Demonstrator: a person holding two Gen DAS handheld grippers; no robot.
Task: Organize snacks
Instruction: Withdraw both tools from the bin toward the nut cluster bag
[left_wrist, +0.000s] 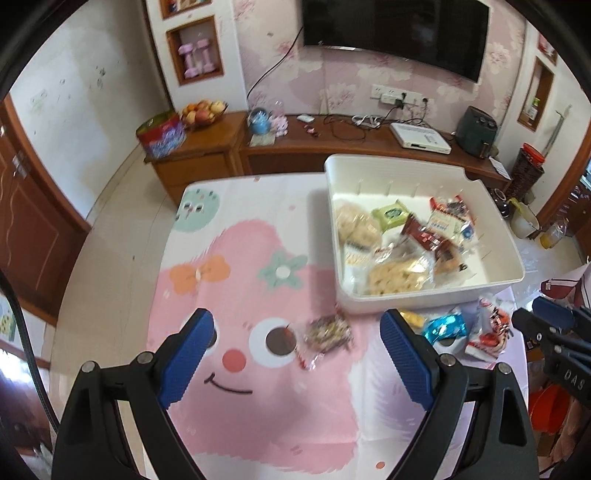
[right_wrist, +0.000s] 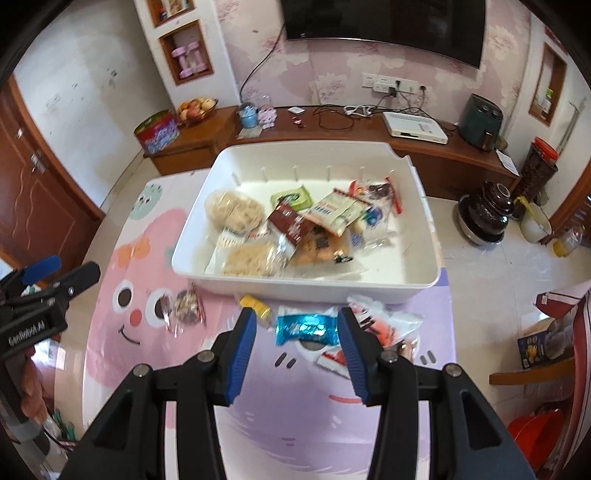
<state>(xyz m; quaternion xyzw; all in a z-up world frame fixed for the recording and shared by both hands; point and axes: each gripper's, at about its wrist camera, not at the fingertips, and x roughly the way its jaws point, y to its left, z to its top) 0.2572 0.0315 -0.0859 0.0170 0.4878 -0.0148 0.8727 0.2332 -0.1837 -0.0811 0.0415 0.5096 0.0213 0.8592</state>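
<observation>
A white bin (left_wrist: 424, 299) (right_wrist: 306, 288) holds several wrapped snacks, rice cakes (right_wrist: 232, 210) among them. On the pink cartoon tablecloth (left_wrist: 258, 406) lies a clear packet of dark candies (left_wrist: 327, 334) (right_wrist: 186, 304). Near the bin's front lie a blue foil snack (right_wrist: 304, 326) (left_wrist: 445, 326), a small yellow snack (right_wrist: 255, 304) and red-and-white packets (right_wrist: 384, 325) (left_wrist: 487, 328). My left gripper (left_wrist: 295, 347) is open and empty, above the cloth, the candy packet between its fingers' line. My right gripper (right_wrist: 297, 352) is open, its fingers either side of the blue foil snack, just short of it.
A wooden TV cabinet (left_wrist: 295, 151) runs behind the table with a fruit bowl (left_wrist: 201, 112), a red tin (left_wrist: 160, 134), cables and a white box (left_wrist: 421, 138). A dark pot (right_wrist: 485, 216) and jars stand on the floor at right. A red bucket (right_wrist: 535, 432) is at lower right.
</observation>
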